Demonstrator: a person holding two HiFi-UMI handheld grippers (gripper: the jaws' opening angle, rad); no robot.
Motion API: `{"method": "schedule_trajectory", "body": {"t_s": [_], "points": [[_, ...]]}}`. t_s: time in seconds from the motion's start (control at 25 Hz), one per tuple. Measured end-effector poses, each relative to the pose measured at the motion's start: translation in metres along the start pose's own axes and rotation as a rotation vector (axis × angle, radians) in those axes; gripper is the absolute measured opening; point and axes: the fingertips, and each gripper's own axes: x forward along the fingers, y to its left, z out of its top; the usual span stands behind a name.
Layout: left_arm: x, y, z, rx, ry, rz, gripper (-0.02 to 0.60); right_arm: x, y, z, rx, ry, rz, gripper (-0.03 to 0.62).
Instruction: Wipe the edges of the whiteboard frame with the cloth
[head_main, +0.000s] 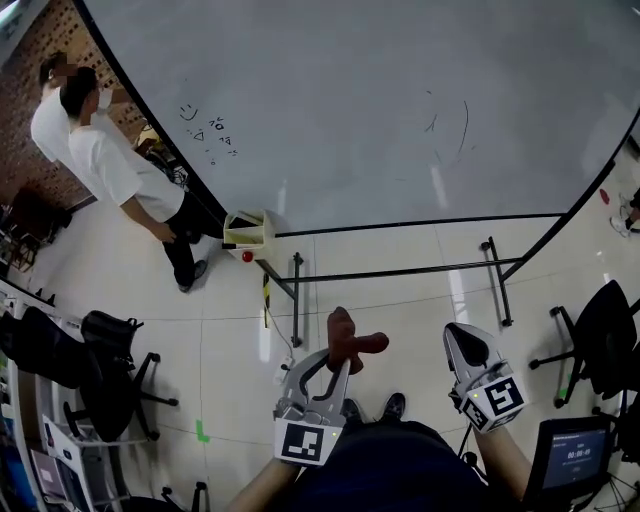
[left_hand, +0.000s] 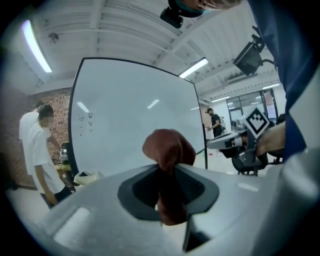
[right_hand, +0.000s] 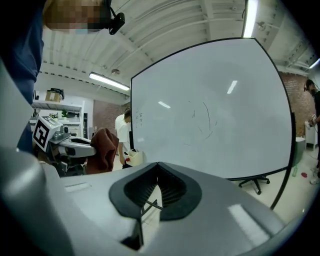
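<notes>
A large whiteboard with a black frame stands on a wheeled base ahead of me; faint marks show on its face. My left gripper is shut on a brown cloth, which bunches out past its jaws, well short of the board. In the left gripper view the cloth fills the jaw gap in front of the whiteboard. My right gripper is shut with nothing in it, level with the left. In the right gripper view the jaws meet before the whiteboard, and the cloth hangs at left.
A person in a white shirt stands at the board's left edge beside a small bin. Office chairs stand at left and a black chair at right. A monitor sits at lower right. The board's legs reach toward me.
</notes>
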Motion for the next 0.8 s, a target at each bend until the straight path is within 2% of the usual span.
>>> {"method": "schedule_trajectory", "body": {"t_s": [0.12, 0.24, 0.48, 0.8], "points": [[0.005, 0.009, 0.015, 0.052, -0.049, 0.008, 0.067, 0.013, 0.005, 0.013, -0.036, -0.024, 0.026, 0.009], [0.002, 0.015, 0.018, 0.103, -0.06, -0.001, 0.067, 0.017, 0.012, 0.026, -0.071, -0.052, 0.028, 0.009], [0.0, 0.027, 0.009, 0.04, -0.044, -0.014, 0.066, 0.022, 0.024, 0.047, -0.101, -0.092, 0.01, 0.008], [0.012, 0.012, 0.01, 0.07, -0.049, -0.094, 0.066, 0.02, 0.018, 0.051, -0.093, -0.1, -0.018, 0.008]]}}
